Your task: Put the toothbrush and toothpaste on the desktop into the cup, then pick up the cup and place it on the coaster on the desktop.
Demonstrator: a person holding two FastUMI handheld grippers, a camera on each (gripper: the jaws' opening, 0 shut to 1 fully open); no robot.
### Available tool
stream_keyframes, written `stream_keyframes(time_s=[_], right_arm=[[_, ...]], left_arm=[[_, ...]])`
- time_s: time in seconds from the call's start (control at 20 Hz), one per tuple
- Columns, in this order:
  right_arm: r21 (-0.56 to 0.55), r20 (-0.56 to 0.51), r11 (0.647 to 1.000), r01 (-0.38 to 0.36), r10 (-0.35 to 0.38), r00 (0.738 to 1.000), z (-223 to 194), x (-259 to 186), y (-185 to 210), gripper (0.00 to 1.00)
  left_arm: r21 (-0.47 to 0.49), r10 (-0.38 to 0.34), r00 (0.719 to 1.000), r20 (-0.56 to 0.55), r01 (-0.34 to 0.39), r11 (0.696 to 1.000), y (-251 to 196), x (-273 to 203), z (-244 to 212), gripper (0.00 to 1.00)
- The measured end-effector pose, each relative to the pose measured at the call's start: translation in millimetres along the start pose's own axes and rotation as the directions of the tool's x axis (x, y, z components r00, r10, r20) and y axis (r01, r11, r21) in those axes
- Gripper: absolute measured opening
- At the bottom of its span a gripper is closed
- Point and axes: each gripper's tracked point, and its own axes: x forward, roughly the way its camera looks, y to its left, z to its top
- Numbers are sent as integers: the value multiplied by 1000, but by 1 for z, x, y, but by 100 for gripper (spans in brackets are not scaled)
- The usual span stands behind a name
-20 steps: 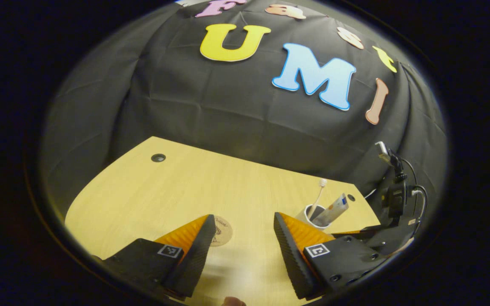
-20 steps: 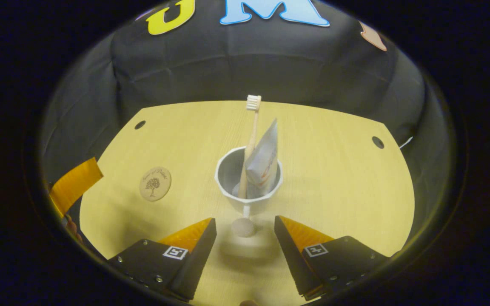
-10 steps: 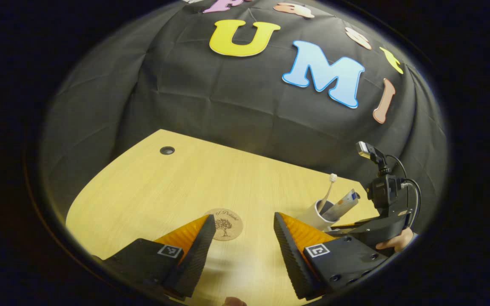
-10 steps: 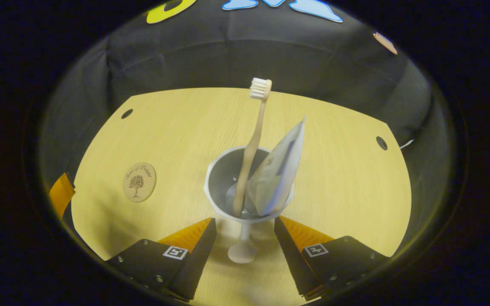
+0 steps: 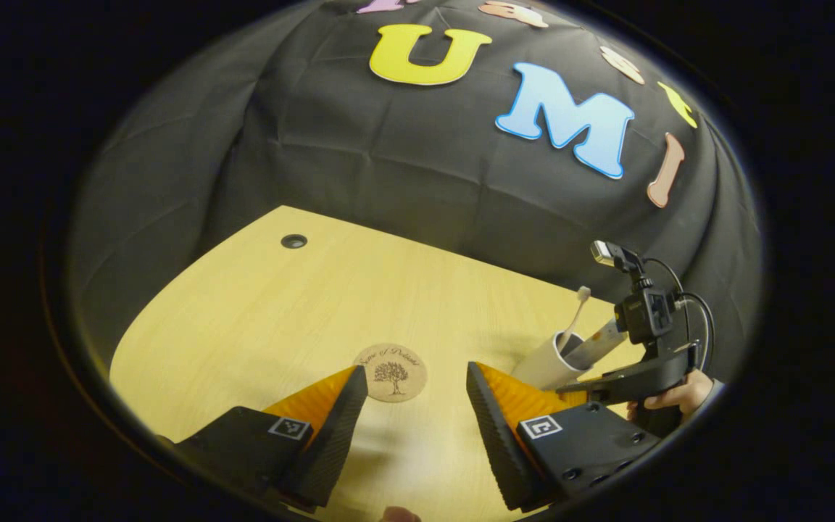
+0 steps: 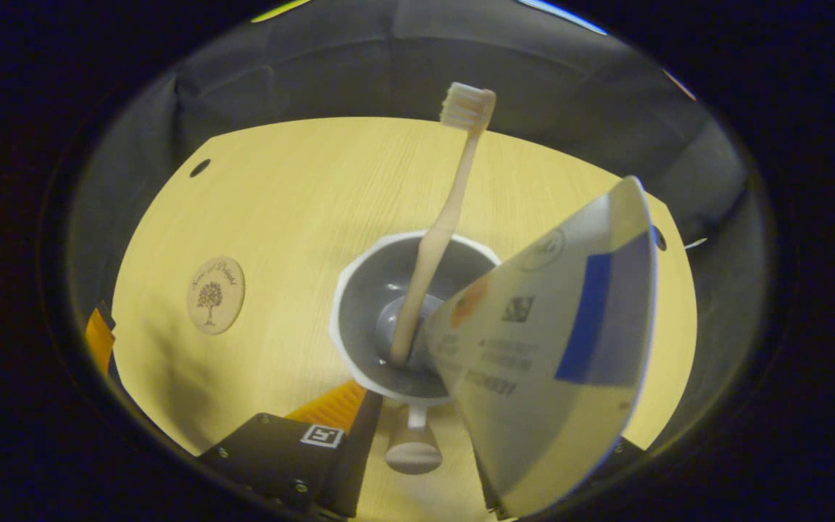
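Change: the cup (image 6: pixel 412 316) is seen much closer in the right gripper view than a second ago, with its stem now lying between the fingers; in the left gripper view the coaster (image 5: pixel 390 372) has shifted up out from behind the left finger.
Count: one cup, one toothbrush (image 6: pixel 441 230), one toothpaste tube (image 6: pixel 557 346), one coaster and two cable holes in the desktop (image 6: pixel 280 196) are seen.
Cup: it is stood upright on its stem and round foot, on the desktop, well apart from the coaster.
Toothbrush: its long axis is near upright, tilted slightly right; the bristles are pointed up and the handle end is set in the cup.
Toothpaste tube: it is leaned out over the cup's right rim, flat crimped end up.
Right gripper (image 6: pixel 417 453): it is held wide, the fingers flanking the stem; contact cannot be told.
Left gripper (image 5: pixel 412 413): it is held wide apart with nothing between the fingers, above the desktop before the coaster.
Hand (image 5: pixel 671 399): it is wrapped around the right gripper's handle.
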Motion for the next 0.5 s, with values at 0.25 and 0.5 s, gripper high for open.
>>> stream_keyframes(time_s=[0.25,0.5], right_arm=[[65,-39,998,-23,26,999,-2,-3,0,24],[26,-18,999,-23,24,1000,-3,-2,1,27]], left_arm=[[-11,8,1000,-6,-8,1000,6,-4,-3,89],[-19,7,1000,-9,-7,1000,2,-6,-2,87]])
